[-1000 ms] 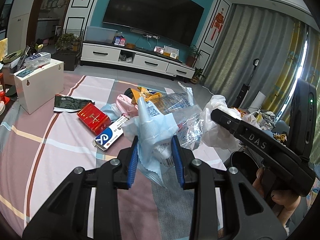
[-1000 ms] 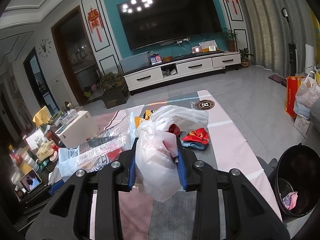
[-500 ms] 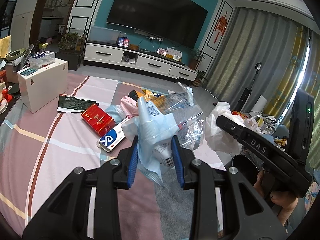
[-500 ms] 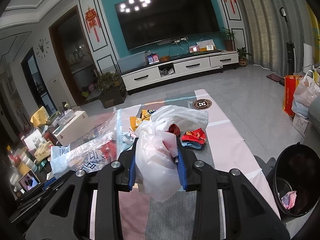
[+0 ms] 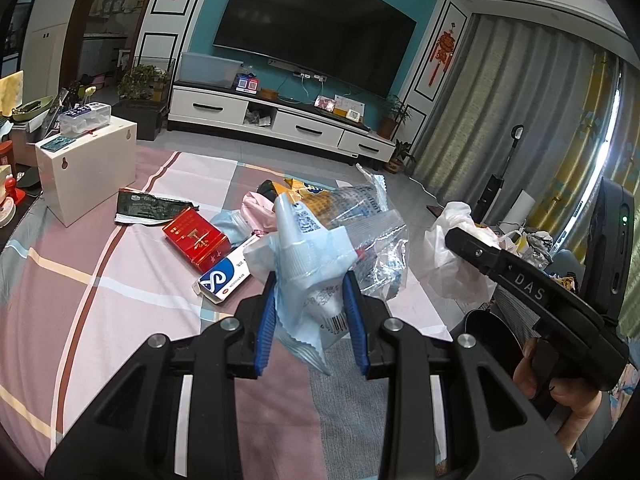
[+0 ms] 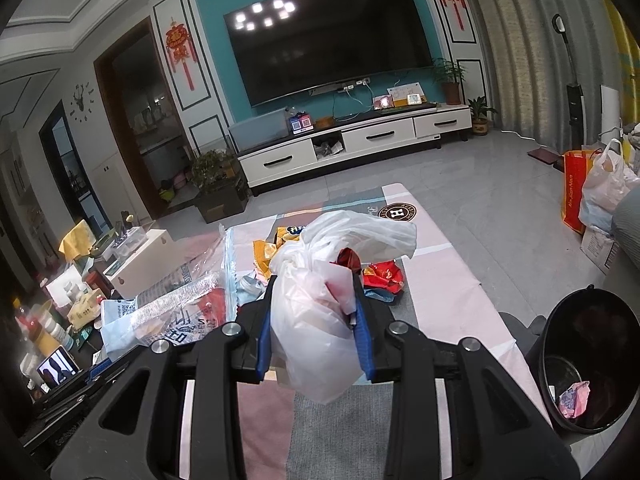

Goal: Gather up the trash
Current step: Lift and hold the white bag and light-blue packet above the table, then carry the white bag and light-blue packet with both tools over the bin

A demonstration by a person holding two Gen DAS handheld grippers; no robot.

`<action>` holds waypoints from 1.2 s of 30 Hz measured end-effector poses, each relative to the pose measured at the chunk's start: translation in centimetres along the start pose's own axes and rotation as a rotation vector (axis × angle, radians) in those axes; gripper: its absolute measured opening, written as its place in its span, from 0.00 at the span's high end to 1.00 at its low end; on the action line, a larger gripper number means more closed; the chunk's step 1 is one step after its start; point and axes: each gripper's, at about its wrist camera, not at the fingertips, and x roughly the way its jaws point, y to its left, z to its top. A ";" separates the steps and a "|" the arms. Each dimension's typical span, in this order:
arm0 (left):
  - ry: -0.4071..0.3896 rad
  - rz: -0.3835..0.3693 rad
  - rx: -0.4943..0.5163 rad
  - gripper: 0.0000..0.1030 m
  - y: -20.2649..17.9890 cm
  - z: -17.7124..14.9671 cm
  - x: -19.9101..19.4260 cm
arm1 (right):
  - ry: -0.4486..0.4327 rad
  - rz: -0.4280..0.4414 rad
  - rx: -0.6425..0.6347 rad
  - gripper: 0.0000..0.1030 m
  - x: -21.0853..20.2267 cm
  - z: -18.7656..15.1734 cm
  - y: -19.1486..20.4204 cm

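Observation:
My left gripper is shut on a crumpled light blue and clear plastic bag, held above the pink checked tablecloth. My right gripper is shut on a white plastic bag with red scraps inside, also held above the table. The right gripper and its white bag show at the right of the left wrist view. The blue bag shows at the left of the right wrist view. A black trash bin stands on the floor at the table's right, with a pink wrapper inside.
On the cloth lie a red box, a blue-and-white carton, a dark green packet, yellow and pink wrappers and red wrappers. A white box stands at the far left.
Both grippers keep their hold on their bags. The blue bag has drifted slightly left and lower in the right wrist view; the views have shifted only a little.

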 end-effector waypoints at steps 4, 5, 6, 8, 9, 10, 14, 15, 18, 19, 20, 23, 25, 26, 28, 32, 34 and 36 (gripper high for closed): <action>0.002 0.004 -0.001 0.68 0.0 0.0 0.0 | -0.003 -0.004 0.002 0.67 -0.2 -0.1 -0.1; 0.003 0.005 -0.001 0.68 0.0 0.0 0.1 | -0.005 -0.006 0.002 0.67 -0.2 0.0 -0.1; 0.003 0.005 0.000 0.68 0.0 0.0 0.1 | -0.007 -0.007 0.003 0.67 -0.3 0.0 -0.2; 0.003 0.009 0.002 0.68 -0.1 0.0 0.1 | -0.011 -0.010 0.006 0.67 -0.4 0.1 -0.4; 0.004 0.010 0.004 0.68 -0.1 -0.1 0.1 | -0.013 -0.012 0.007 0.67 -0.5 0.1 -0.4; 0.005 0.010 0.005 0.68 -0.2 0.0 0.1 | -0.015 -0.014 0.009 0.67 -0.5 0.2 -0.5; 0.009 0.013 0.013 0.68 -0.4 -0.1 0.3 | -0.023 -0.019 0.016 0.67 -0.8 0.3 -0.7; 0.012 0.015 0.016 0.68 -0.5 -0.2 0.4 | -0.025 -0.021 0.017 0.67 -0.9 0.3 -0.7; 0.024 0.020 0.020 0.68 -0.5 -0.3 0.9 | -0.035 -0.027 0.025 0.67 -1.2 0.5 -1.0; 0.027 0.022 0.021 0.68 -0.5 -0.4 1.0 | -0.039 -0.029 0.027 0.67 -1.3 0.6 -1.1; 0.030 0.025 0.024 0.68 -0.6 -0.4 1.2 | -0.042 -0.031 0.028 0.67 -1.5 0.6 -1.3; 0.040 0.028 0.034 0.68 -1.0 -0.7 1.5 | -0.055 -0.049 0.033 0.67 -1.9 0.7 -1.7; 0.044 0.031 0.049 0.68 -1.6 -0.9 1.8 | -0.067 -0.060 0.046 0.67 -2.3 0.9 -2.4; 0.045 0.032 0.056 0.68 -1.8 -1.0 1.9 | -0.071 -0.064 0.050 0.67 -2.5 0.9 -2.7; 0.052 0.030 0.069 0.68 -2.5 -1.2 2.3 | -0.082 -0.075 0.063 0.67 -2.9 1.1 -3.4; 0.073 0.016 0.117 0.68 -5.0 -1.7 3.3 | -0.125 -0.117 0.114 0.67 -4.7 1.4 -5.9; 0.078 -0.006 0.129 0.68 -6.5 -1.9 3.6 | -0.154 -0.146 0.140 0.67 -5.9 1.5 -7.4; 0.082 -0.034 0.144 0.68 -8.2 -2.0 4.1 | -0.181 -0.183 0.170 0.67 -7.1 1.5 -9.1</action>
